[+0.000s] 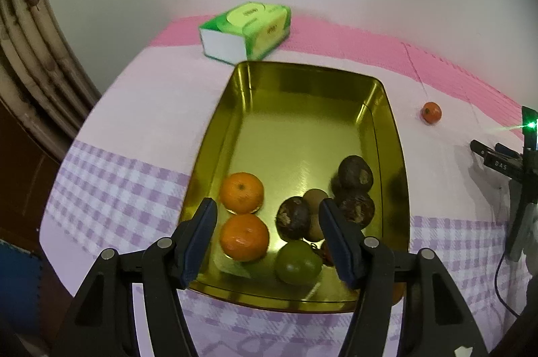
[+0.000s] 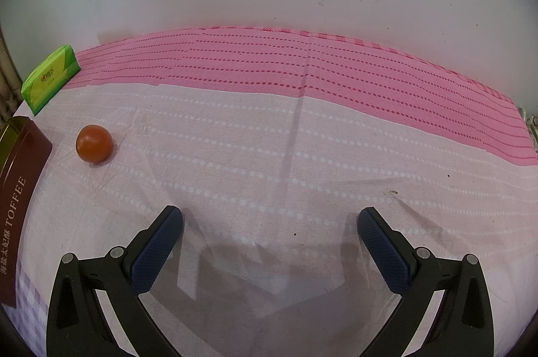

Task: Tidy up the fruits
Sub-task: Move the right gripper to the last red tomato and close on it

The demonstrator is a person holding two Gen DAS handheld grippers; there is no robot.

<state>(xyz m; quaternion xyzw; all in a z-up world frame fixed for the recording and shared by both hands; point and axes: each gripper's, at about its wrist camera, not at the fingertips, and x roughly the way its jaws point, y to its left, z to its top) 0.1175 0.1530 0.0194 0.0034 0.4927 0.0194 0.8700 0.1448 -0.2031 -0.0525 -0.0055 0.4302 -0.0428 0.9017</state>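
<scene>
inside gold tin [image 1: 296,108], oranges [image 1: 242,215], dark fruits [image 1: 354,172], both grippers parted, empty

"TOFFEE" on maroon tin side [image 2: 20,209]

right gripper [image 2: 270,222]: jaws wide apart, empty | red fruit [image 2: 93,143]: on cloth [image 2: 269,155], beside toffee tin [image 2: 20,189]

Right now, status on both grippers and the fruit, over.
Left gripper open over the gold tin, nothing between pads. Right gripper open, empty. One red-orange fruit loose on cloth beside the tin. Nothing blocking it.
</scene>
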